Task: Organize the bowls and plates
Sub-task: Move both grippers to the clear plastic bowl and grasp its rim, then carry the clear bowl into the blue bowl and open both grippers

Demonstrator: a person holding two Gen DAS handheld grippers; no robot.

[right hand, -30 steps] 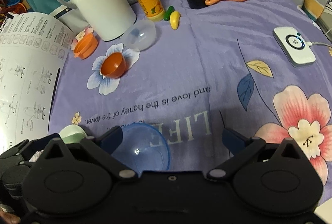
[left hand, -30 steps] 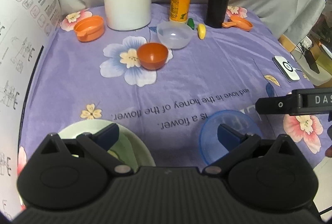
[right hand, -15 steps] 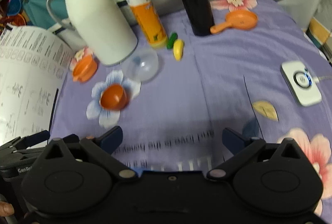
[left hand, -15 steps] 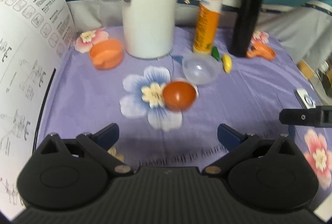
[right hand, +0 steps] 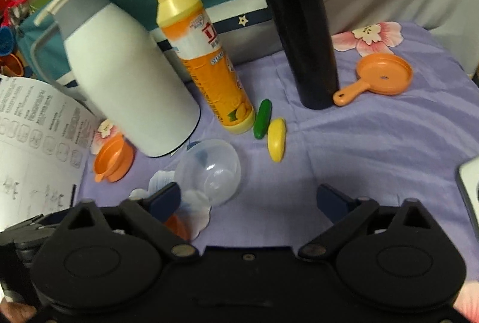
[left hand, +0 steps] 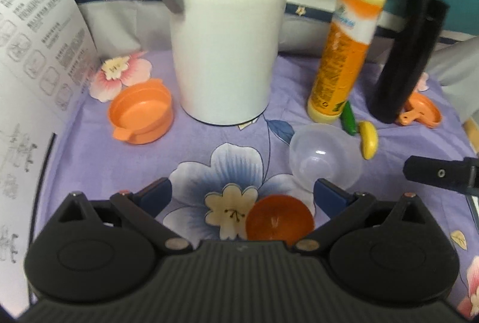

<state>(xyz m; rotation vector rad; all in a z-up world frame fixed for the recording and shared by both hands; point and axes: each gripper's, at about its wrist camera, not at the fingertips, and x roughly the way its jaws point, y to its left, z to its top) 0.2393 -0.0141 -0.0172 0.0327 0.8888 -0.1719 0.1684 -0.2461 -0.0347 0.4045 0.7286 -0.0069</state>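
Note:
My left gripper [left hand: 241, 197] is open and empty. A small orange bowl [left hand: 280, 216] lies just inside its right finger. A clear bowl [left hand: 324, 156] sits just beyond that finger; it also shows in the right wrist view [right hand: 214, 173]. My right gripper [right hand: 248, 200] is open and empty, with the clear bowl by its left finger. The orange bowl [right hand: 178, 225] peeks out below that finger. An orange toy pot [left hand: 142, 110] stands at the left. An orange toy pan [right hand: 380, 77] lies at the back right.
A white thermos jug [left hand: 227, 29], an orange detergent bottle [left hand: 347, 50] and a black flask [left hand: 404, 59] stand along the back. A green and a yellow toy [right hand: 277, 138] lie by the bottle. A printed sheet [left hand: 27, 77] rises at the left. A white charger [right hand: 470, 188] sits at the right.
Both grippers moved forward toward the back of the table. The blue bowl and the green-and-white plate have dropped out of view. The orange and clear bowls are now close to the fingers.

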